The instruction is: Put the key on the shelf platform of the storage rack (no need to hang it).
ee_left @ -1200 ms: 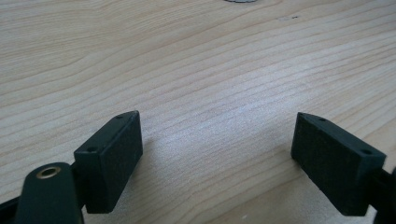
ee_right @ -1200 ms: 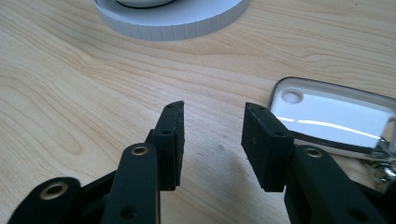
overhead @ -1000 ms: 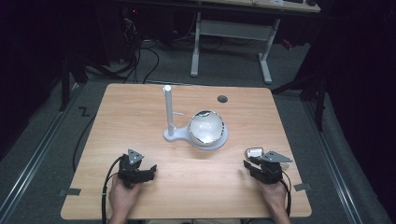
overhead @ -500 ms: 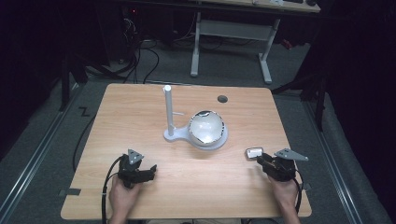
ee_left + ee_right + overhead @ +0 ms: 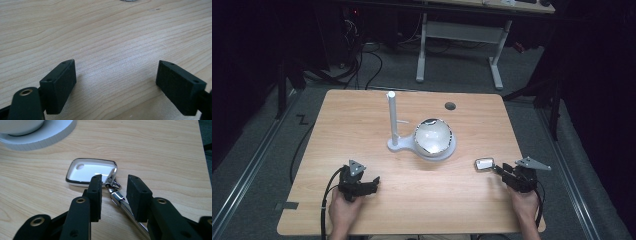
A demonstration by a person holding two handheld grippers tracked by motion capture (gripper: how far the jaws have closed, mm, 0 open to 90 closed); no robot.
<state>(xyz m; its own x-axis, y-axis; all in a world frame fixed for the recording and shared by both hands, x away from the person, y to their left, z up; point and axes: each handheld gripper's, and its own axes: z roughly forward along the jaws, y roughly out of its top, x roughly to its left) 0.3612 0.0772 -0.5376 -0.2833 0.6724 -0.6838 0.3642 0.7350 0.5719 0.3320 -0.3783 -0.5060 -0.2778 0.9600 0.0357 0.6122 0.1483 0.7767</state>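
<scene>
Right gripper view: right tool straddles a small mirror's metal stem, jaws not visibly pinching it, seemingly for carrying; left tool rests released on worktop.

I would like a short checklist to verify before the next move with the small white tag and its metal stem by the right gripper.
1. White tag lies flat on the table: ok.
2. Metal stem runs between the jaws of the right gripper: ok.
3. Pads press on the stem: not ok; gaps show on both sides.
4. Tag is apart from the white stand base: ok.
5. Left gripper is open, with bare wood between its jaws: ok.
6. Far end of the stem is free: cannot tell; the gripper hides it.
</scene>
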